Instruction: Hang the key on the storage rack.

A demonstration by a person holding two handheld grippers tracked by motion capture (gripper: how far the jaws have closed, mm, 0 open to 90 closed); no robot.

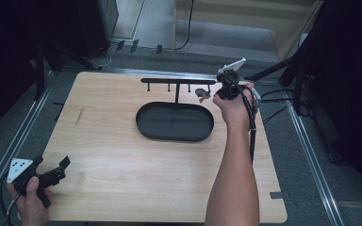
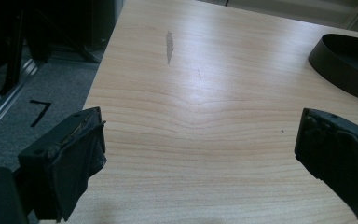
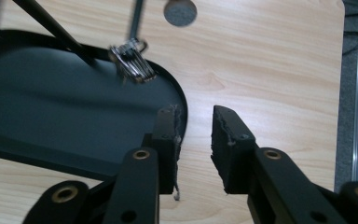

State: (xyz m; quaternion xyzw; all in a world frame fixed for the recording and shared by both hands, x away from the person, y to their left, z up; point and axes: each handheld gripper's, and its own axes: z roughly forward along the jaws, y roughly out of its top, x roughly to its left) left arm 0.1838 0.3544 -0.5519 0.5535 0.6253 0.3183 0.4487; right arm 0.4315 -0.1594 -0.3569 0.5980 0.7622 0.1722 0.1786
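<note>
Right gripper [image 1: 220, 89] with jaws slightly parted and empty beside keys [image 1: 201, 95] hanging on black rack [image 1: 177, 81] above oval tray [image 1: 175, 121], left gripper [image 1: 59, 168] released wide at near-left of wooden table [image 1: 122, 165]

I count one desk [image 1: 122, 160] in front of me, with one dark mark [image 2: 169, 45] on its wood near the left edge. On it stands one black oval tray [image 1: 175, 121], and over that tray one black rack [image 1: 178, 81] on a single post. From its bar I can make out four short pegs. One bunch of keys [image 1: 202, 95] hangs at the right end; how many keys are in it I cannot tell. I hold two tools: my left tool [image 1: 59, 168] and my right tool [image 3: 196, 135], each with two jaws.
</note>
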